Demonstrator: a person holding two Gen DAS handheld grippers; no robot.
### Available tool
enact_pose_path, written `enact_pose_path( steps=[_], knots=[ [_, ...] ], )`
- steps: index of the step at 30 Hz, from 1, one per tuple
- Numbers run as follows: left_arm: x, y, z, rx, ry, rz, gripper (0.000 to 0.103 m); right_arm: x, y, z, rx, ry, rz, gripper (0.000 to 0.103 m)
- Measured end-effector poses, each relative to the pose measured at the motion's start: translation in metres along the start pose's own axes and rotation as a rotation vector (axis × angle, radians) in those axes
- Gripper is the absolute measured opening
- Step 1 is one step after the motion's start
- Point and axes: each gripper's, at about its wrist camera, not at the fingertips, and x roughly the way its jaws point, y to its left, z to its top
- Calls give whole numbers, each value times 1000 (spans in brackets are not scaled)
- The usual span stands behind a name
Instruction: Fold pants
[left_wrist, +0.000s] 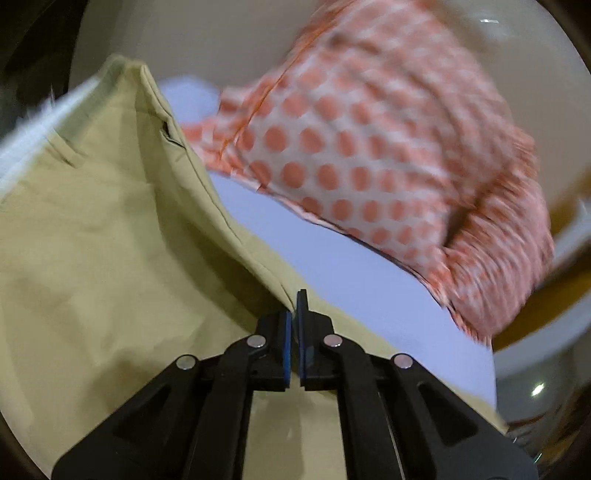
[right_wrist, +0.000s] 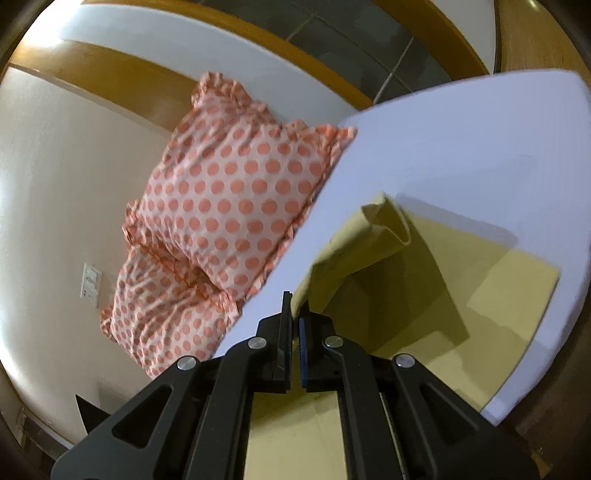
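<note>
The pants (left_wrist: 103, 240) are pale yellow-green cloth on a white bed sheet (left_wrist: 332, 258). My left gripper (left_wrist: 294, 314) is shut on an edge of the pants, which rise in a fold up and to the left. In the right wrist view the pants (right_wrist: 424, 288) lie partly flat on the sheet (right_wrist: 461, 155), with one part lifted. My right gripper (right_wrist: 294, 314) is shut on that lifted edge and holds it above the flat part.
Two pillows with orange dots (right_wrist: 229, 206) lean against the cream wall (right_wrist: 55, 184) at the head of the bed; one shows blurred in the left wrist view (left_wrist: 369, 147). A wooden bed frame (right_wrist: 110, 77) and a wall socket (right_wrist: 89, 284) are near.
</note>
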Motion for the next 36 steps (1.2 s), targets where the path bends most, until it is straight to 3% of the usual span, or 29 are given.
enact_pose_path(
  steps=[2,5,7,10,15,24,25,27,28,29,30,32,36],
  knots=[
    [-51,1,-34,30,-49,-37,3,-12,-2,5,-8,-32,-16,3],
    [-96,15,-83,6,-59,-33,8,-21,-16,3,-13,-30,-73,3],
    [-108,34,-118,-52,-27,-21,8,-18,-30,-5,1,-2,-119,3],
    [-112,55,-145,-127,1,-9,8,-14,-52,-15,52,33,-162,3],
    [-118,59,-163,-100,-13,15,6,-22,-56,-16,45,34,-170,3],
    [-129,66,-180,-71,-6,-19,5,-35,-60,-16,20,37,-214,4],
    [-129,66,-184,-56,0,-10,6,-36,-58,-16,2,29,-224,7],
    [-130,65,-188,-45,0,-12,11,-45,-54,-15,-28,-27,-271,36],
    [-133,65,-190,-39,-6,-17,14,-52,-52,-14,-52,-73,-302,66],
    [-137,64,-192,-30,-14,-22,22,-57,-52,-13,-72,-115,-321,73],
    [-140,64,-194,-21,-23,-28,29,-61,-51,-12,-93,-145,-342,72],
    [-147,64,-196,-7,-42,-32,34,-60,-53,-8,-120,-161,-377,67],
    [-155,72,-199,-22,-65,-55,41,-48,-66,-7,-105,-133,-355,62]
  ],
)
